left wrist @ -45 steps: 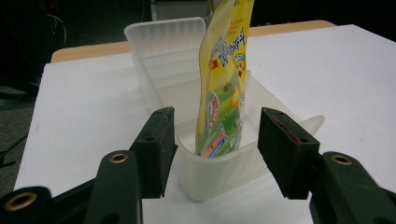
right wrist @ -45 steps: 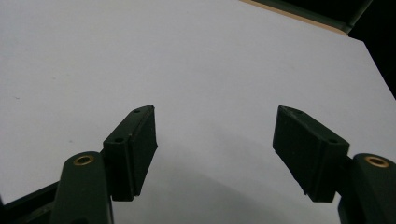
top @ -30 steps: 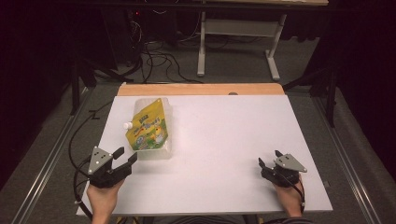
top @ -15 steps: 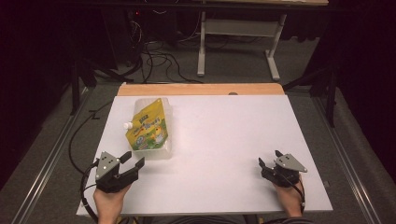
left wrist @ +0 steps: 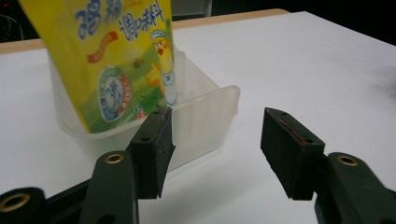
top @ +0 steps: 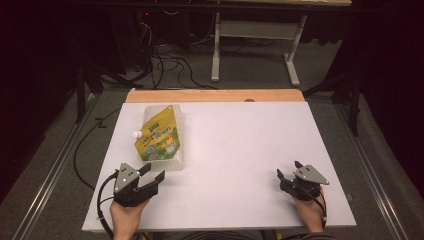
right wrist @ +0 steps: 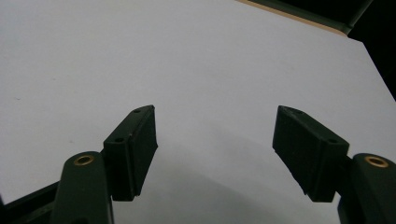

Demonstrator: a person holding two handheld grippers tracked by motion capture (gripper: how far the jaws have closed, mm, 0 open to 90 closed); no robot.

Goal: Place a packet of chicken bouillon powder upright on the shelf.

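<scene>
From my station I see a glossy yellow spouted pouch with green printed artwork, a cartoon chick and a white screw cap; it is soft, flat and slightly creased. It sits in a translucent, frosted plastic tub with rounded corners and thin walls, on the left part of the table towards the far edge. In the left gripper view the pouch leans upright against the tub's inner wall.

My left gripper lies just short of the tub's near corner, its matte black, blocky pads spread apart with nothing between them. In its own view, the left gripper has one pad right in front of the tub wall, seemingly very close; I cannot tell whether it touches. The other pad stands over bare table. My right gripper rests well apart at the near right, and its own view shows the right gripper gaping over plain tabletop, holding nothing.

The white, smooth, matte table has a pale wooden strip along its far edge. Beyond it lie grey carpet, tangled black cables and a grey metal desk frame in a dark room.
</scene>
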